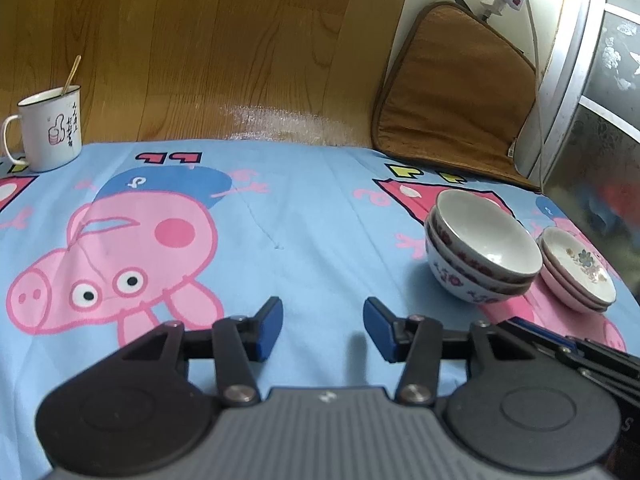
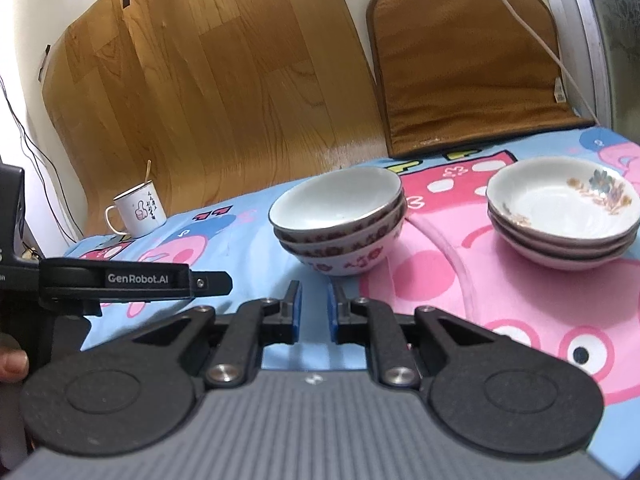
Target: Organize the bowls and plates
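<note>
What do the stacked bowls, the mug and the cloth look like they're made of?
Bowls: probably glazed ceramic, glossy white inside with a painted floral band.
Mug: likely enamelled metal, thin wall with a dark rolled rim.
Cloth: printed woven fabric, matte, lightly creased.

Wood-grain sheet [image 2: 208,80] taped against white wall [image 2: 48,8]; brown cushion [image 2: 464,76] leaning beside it; cartoon-pig cloth [image 1: 304,208] over tabletop.
</note>
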The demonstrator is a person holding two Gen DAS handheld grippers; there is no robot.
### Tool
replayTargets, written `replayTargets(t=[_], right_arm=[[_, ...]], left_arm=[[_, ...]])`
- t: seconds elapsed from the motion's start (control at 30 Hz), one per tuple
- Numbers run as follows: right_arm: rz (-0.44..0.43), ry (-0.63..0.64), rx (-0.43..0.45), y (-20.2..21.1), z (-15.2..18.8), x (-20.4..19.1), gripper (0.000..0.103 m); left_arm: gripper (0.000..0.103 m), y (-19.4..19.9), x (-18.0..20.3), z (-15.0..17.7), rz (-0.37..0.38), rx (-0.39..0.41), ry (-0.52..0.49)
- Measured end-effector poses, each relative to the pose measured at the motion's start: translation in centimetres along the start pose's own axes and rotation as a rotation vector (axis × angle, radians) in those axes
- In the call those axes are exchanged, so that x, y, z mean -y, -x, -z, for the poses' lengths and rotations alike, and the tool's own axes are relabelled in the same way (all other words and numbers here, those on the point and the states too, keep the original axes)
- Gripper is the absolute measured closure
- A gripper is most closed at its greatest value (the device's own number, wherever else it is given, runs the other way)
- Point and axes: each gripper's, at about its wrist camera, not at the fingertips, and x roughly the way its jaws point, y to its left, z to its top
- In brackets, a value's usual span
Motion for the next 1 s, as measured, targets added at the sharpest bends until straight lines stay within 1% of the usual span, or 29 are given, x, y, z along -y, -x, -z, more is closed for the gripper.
replayTargets(t=[0.13,0.2,0.27,0.83,1.0], right_arm=[[-0.006,-0.026,-0.030,-0.2,0.0,0.3,0.081],[-0.010,-0.051,-0.053,-0.4,-0.1,0.6,0.078],[-0.017,-0.078,-0.063,-0.5,-0.1,0.9,0.078],[-0.019,-0.090,-0.065,-0.4,-0.1,1.1,0.078],[-0.011,-0.099,-0.058,-0.3,-0.1,1.2,0.077]], left_arm=[[0.055,-0.1,0.0,0.2,0.000,0.019,-0.007],[0.055,-0.1,-0.2,0.1,0.008,0.022,-0.001],[0.055,-0.1,-0.3,0.1,0.014,0.025,0.006],[0.049,-0.2,-0.1,0.2,0.013,0.027,-0.003],[0.046,-0.2,-0.1,0.2,0.015,0.027,-0.003]])
